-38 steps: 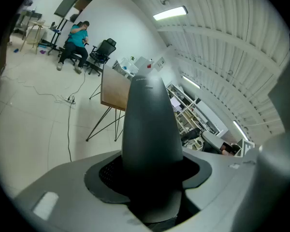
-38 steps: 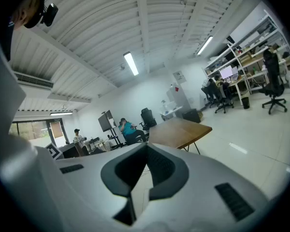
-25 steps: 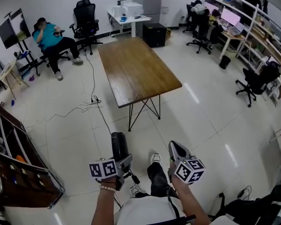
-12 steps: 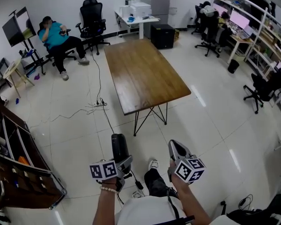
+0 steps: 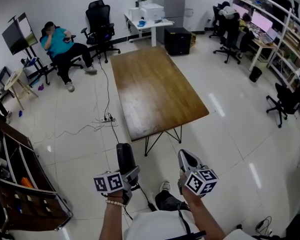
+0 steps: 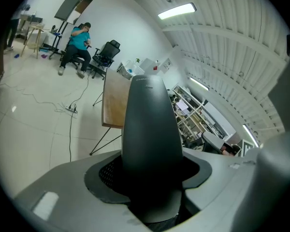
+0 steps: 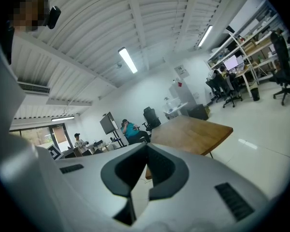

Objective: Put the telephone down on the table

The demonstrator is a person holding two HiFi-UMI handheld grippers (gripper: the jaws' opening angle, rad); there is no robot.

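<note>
While the left gripper [image 5: 127, 174] clamps the black telephone [image 5: 124, 157] and the right gripper [image 5: 187, 157] sits closed on nothing, the carry seems in hand; next comes reaching the table [image 5: 155, 89] at twelve o'clock.

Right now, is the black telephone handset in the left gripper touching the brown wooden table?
Apart. In the head view the black telephone handset, held in the left gripper, hangs over white floor, short of the near edge of the brown wooden table.

Bright, even light comes from the ceiling tubes [image 6: 176, 11] overhead, glaring in streaks off the floor [image 5: 217, 104] and putting a sheen on the table [image 5: 145, 91]. My gripper views bow hard at the edges (black corners too), and the telephone [image 6: 152, 144] looms dark and soft.
</note>
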